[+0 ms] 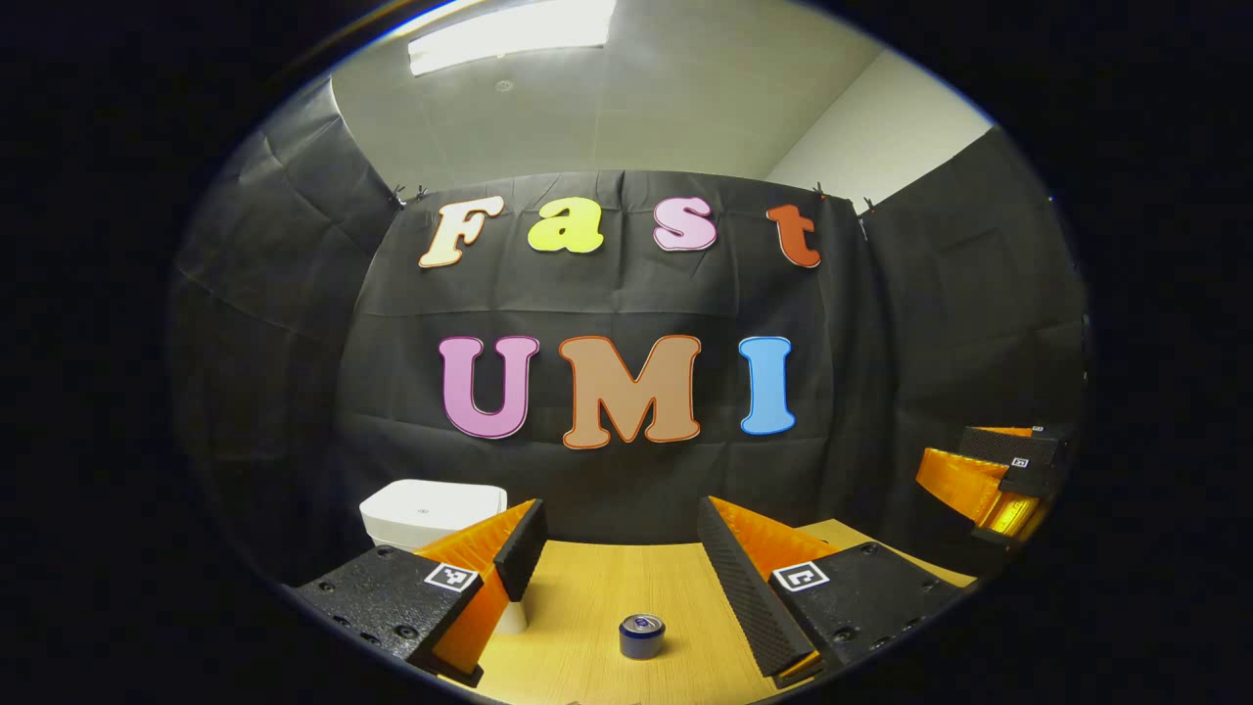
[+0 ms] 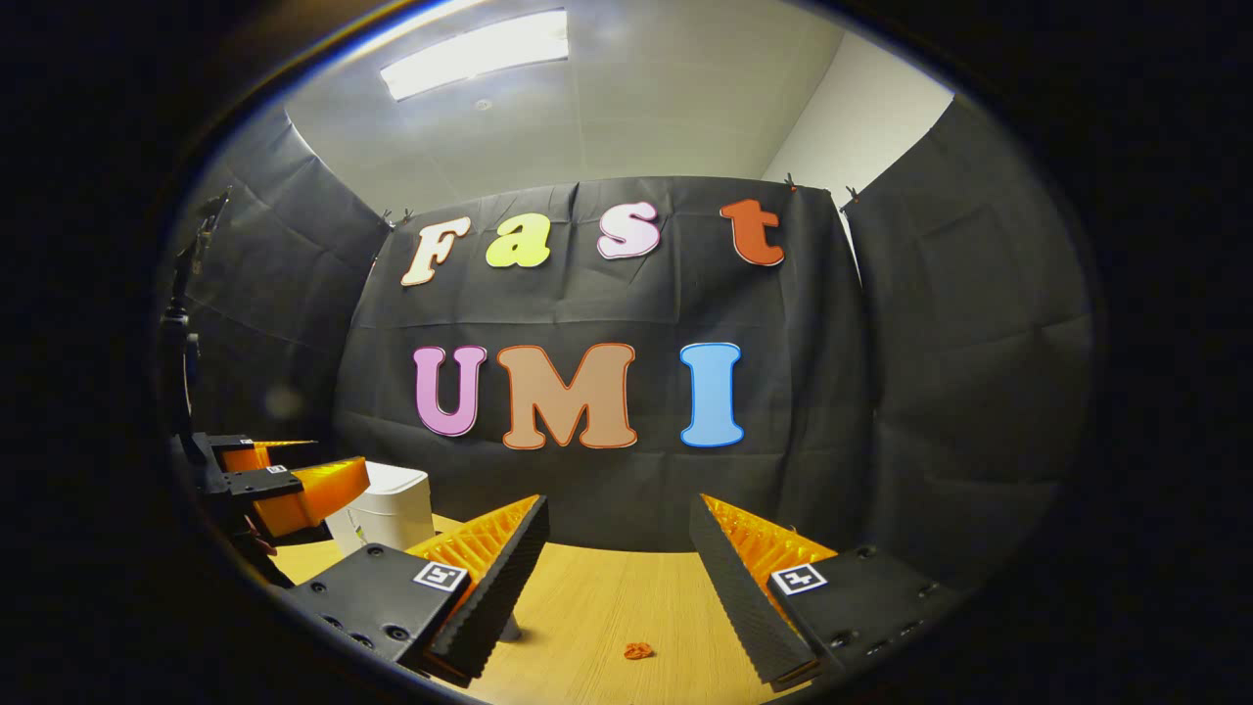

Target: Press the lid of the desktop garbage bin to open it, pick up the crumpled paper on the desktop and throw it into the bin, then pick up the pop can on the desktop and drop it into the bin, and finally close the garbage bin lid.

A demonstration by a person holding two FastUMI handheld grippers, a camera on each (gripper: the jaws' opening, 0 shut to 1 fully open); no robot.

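Note:
In the left gripper view my left gripper (image 1: pixel 619 534) is open above the wooden table (image 1: pixel 587 597), with nothing between its fingers. A small dark blue pop can (image 1: pixel 641 634) stands upright on the table just ahead, between the two fingers. The white garbage bin (image 1: pixel 431 507) stands at the back left with its lid down, partly hidden by the left finger. In the right gripper view my right gripper (image 2: pixel 619 529) is also open and empty. A small orange-red crumpled paper (image 2: pixel 638 650) lies on the table (image 2: pixel 597 587) in front of it. The bin (image 2: pixel 390 509) stands far left.
Black cloth walls close the booth at the back and sides, right behind the table's far edge. The right gripper (image 1: pixel 998 480) hangs at the far right of the left gripper view. The left gripper (image 2: pixel 284 485) hangs beside the bin in the right gripper view. A dark stand (image 2: pixel 181 323) rises at the left.

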